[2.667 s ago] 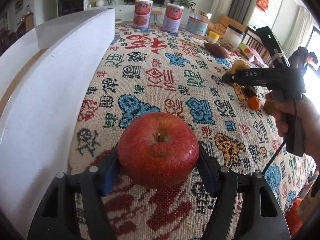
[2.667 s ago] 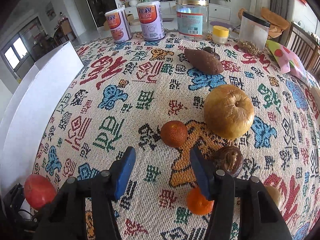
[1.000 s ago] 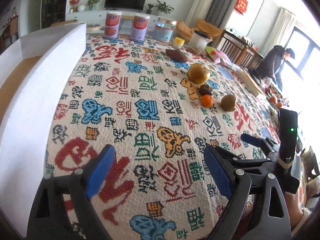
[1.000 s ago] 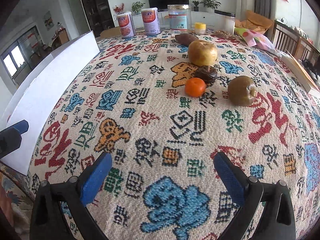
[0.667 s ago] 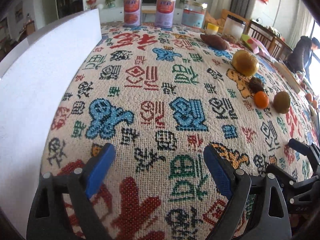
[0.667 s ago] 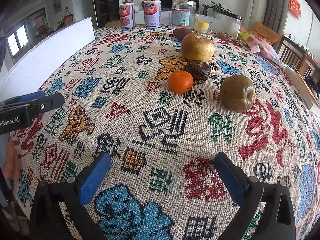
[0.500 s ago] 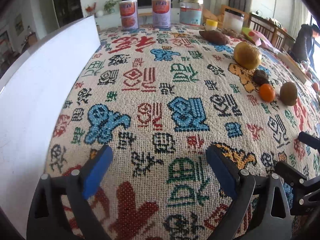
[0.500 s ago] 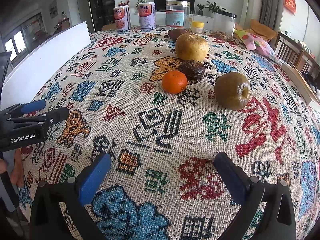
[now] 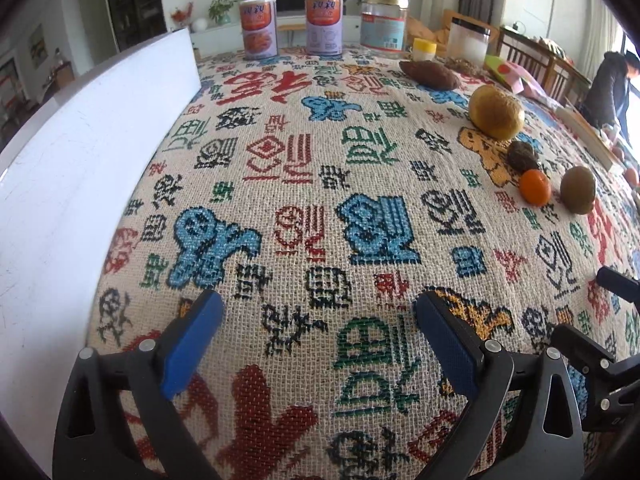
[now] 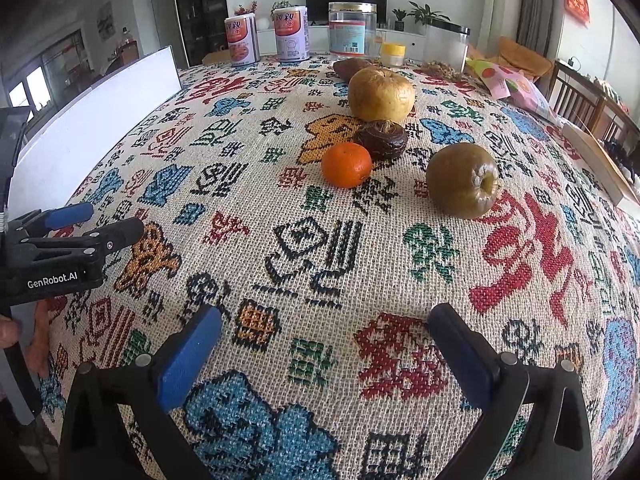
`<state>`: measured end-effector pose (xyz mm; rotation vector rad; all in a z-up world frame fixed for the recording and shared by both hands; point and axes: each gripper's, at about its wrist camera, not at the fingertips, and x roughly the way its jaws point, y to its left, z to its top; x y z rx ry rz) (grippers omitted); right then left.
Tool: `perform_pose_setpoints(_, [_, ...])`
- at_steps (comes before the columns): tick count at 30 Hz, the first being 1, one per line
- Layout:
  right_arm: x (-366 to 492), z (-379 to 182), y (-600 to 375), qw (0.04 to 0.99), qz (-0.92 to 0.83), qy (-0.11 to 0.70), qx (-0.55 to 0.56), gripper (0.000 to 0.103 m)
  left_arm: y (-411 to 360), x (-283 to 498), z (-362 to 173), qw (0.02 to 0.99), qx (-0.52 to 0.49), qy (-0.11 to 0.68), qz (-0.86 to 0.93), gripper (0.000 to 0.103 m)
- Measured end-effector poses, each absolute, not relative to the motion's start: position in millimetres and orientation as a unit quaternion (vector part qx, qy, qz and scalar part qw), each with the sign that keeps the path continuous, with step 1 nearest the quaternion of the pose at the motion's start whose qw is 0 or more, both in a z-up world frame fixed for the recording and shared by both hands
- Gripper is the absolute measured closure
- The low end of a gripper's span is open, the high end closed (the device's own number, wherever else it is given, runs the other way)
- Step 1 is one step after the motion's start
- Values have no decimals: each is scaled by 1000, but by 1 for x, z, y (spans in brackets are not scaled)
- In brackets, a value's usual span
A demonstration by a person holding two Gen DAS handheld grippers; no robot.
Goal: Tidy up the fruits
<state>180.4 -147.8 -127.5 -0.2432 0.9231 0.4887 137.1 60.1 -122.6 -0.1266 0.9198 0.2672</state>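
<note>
Several fruits lie on the patterned tablecloth: a yellow-brown apple, a dark wrinkled fruit, an orange tangerine and a brownish-green apple. The same group shows at the right in the left wrist view, with the tangerine among them. My left gripper is open and empty, low over the near cloth. It also shows in the right wrist view at the left. My right gripper is open and empty, well short of the fruits.
A long white box runs along the table's left side. Two cans, a glass jar, a small yellow-lidded jar, a clear container and a sweet potato stand at the far edge. A snack bag lies far right.
The red apple held 2.7 s ago is gone from my left gripper, which is now open. My right gripper has pulled back from the fruits. Over the last second both views shifted only a little.
</note>
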Motion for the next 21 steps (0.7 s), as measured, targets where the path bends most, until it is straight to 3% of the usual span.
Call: perform_pose_setpoints(21, [181,-128,-150,860,232,440,-114,0,60,137,-123,886,-61,442,128,4])
